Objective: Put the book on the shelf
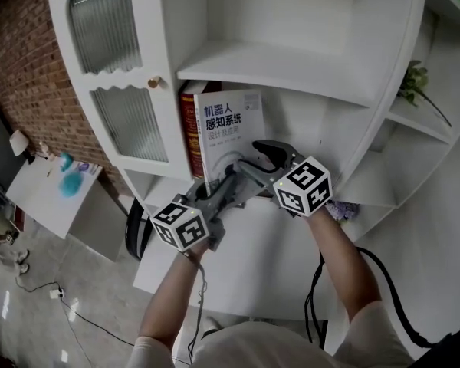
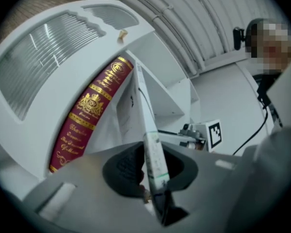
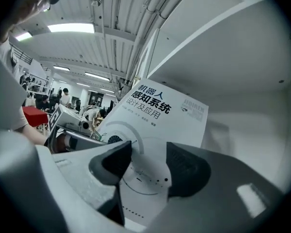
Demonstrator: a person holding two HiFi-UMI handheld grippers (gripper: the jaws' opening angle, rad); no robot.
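A white book (image 1: 228,125) with a dark printed title stands upright in the white shelf (image 1: 276,67), right next to a red book (image 1: 187,129) with gold lettering. My left gripper (image 1: 226,181) is shut on the white book's lower edge; in the left gripper view the thin book (image 2: 153,154) runs between the pads of that gripper (image 2: 153,171), with the red book (image 2: 89,110) to its left. My right gripper (image 1: 264,153) is at the front cover, low on the book. In the right gripper view its jaws (image 3: 148,161) stand apart in front of the cover (image 3: 160,115), with nothing between them.
A cabinet door (image 1: 126,121) with ribbed glass and a brass knob (image 1: 154,83) borders the compartment on the left. A green plant (image 1: 414,83) sits on a side shelf at right. A low white table (image 1: 54,194) with a teal object stands at lower left. Cables lie on the floor.
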